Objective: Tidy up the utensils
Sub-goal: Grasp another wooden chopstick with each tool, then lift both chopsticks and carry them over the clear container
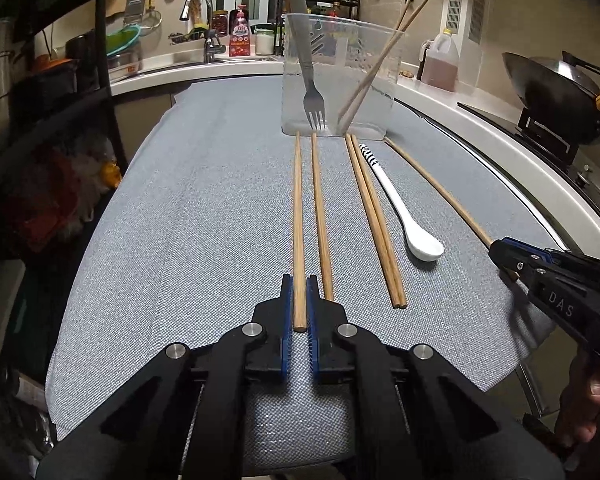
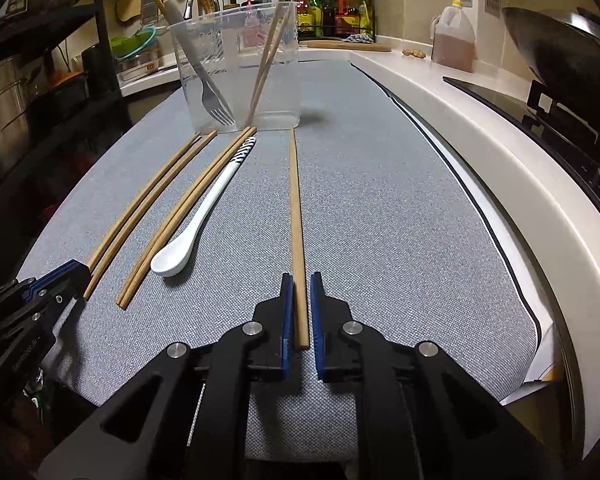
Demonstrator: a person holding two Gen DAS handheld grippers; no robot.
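Note:
A clear plastic container (image 1: 340,80) stands at the far end of the grey cloth (image 1: 180,240), holding a fork (image 1: 314,108) and two chopsticks (image 1: 380,64). Several wooden chopsticks and a white spoon (image 1: 404,216) lie lengthwise in front of it. My left gripper (image 1: 299,280) is shut on the near end of the leftmost chopstick (image 1: 298,208), which rests on the cloth. My right gripper (image 2: 300,278) straddles the near end of the rightmost chopstick (image 2: 295,200). A thin gap shows beside its right pad. A loose pair (image 1: 374,220) lies between them.
A white counter (image 2: 480,168) curves along the right with a wok (image 1: 556,84) on a stove and an oil jug (image 1: 440,64). A dark rack (image 1: 60,80) stands left, and a sink with a tap (image 1: 200,12) at the back. The cloth's front edge is just under both grippers.

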